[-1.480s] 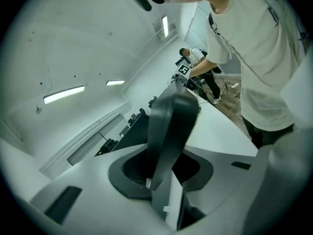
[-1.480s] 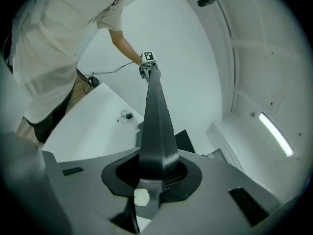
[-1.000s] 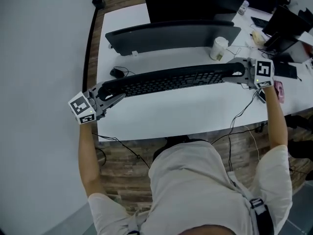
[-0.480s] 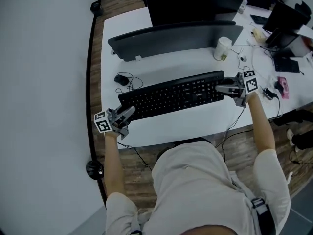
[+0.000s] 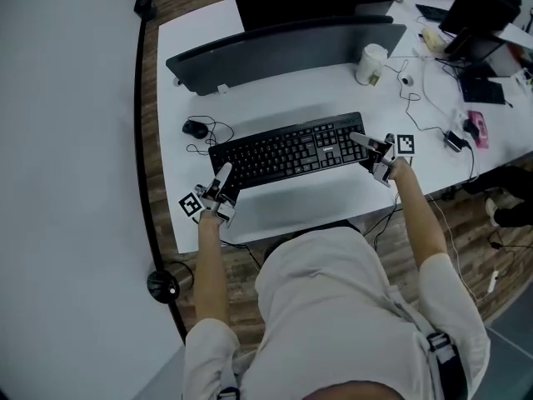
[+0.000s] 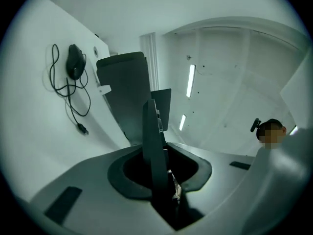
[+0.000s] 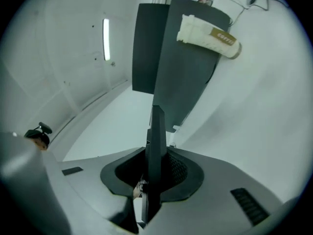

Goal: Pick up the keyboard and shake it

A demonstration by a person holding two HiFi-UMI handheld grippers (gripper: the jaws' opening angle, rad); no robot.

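Keyboard [image 5: 287, 152] lies on desk [image 5: 283, 202], between monitor [image 5: 283, 52] and us. Our left gripper [image 5: 223, 180] clamps its left end, jaws just tightened. Our right gripper [image 5: 365, 147] grips right end, jaws just eased wider, keyboard edge between them.

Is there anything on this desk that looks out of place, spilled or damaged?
The mouse left of the keyboard looks odd: its cord lies in loose loops on the desk, and the plug seems to rest free, connected to nothing. Nothing looks spilled or damaged; the cup stands upright.
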